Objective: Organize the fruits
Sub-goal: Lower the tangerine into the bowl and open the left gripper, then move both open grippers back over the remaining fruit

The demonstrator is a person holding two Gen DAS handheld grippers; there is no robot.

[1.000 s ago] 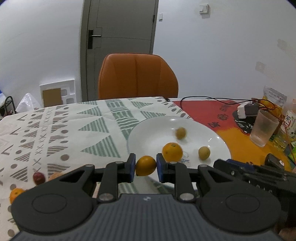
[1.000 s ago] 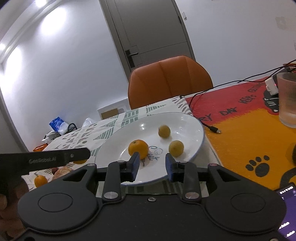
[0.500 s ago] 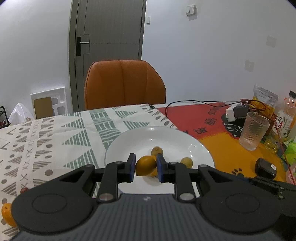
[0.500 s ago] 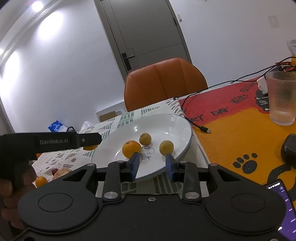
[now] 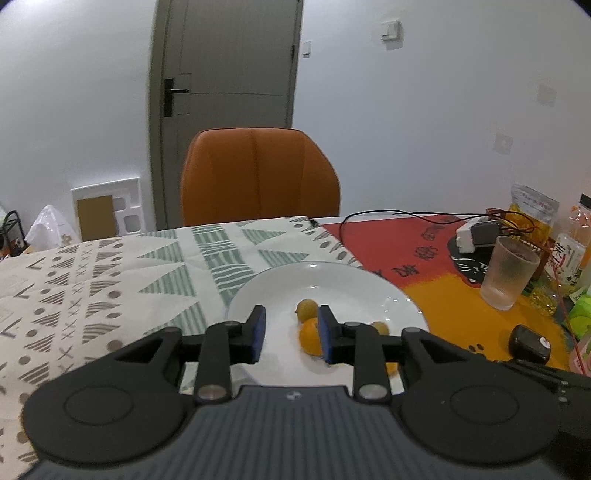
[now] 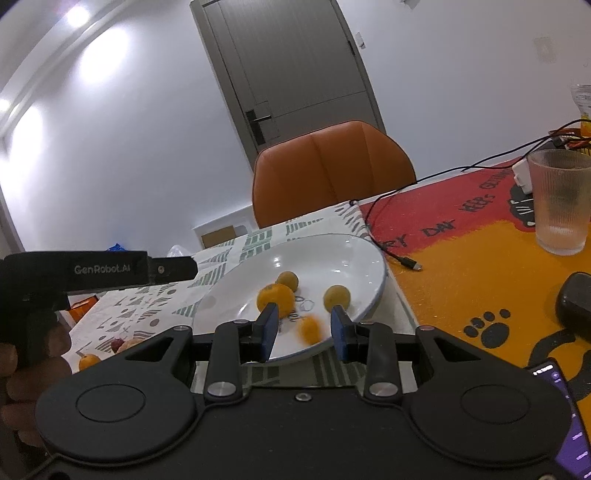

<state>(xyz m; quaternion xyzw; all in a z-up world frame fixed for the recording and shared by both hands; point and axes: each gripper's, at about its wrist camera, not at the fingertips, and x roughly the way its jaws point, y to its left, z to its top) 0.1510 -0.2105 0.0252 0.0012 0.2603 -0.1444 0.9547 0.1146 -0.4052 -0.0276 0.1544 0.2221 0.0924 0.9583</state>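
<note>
Left gripper (image 5: pixel 290 338) over white plate (image 5: pixel 354 275) near rim, jaws opening, nothing between; blurred small orange (image 6: pixel 309 329) dropping onto plate. Right gripper (image 6: pixel 303 328) parted, opening, empty. Advice: release low, avoid roll-off.

White walls (image 5: pixel 424 122) close the room behind the counter (image 5: pixel 110 273), which is covered by a cloth with green triangles on one side and a red and orange mat (image 5: pixel 399 240) on the other. An orange chair (image 5: pixel 258 177) is drawn up to its far edge. Behind the chair is a grey door (image 5: pixel 229 74) with a dark handle. A white switch (image 5: pixel 390 30) sits high on the wall. Bright light glares on the wall (image 6: pixel 99 55) in the right wrist view.
</note>
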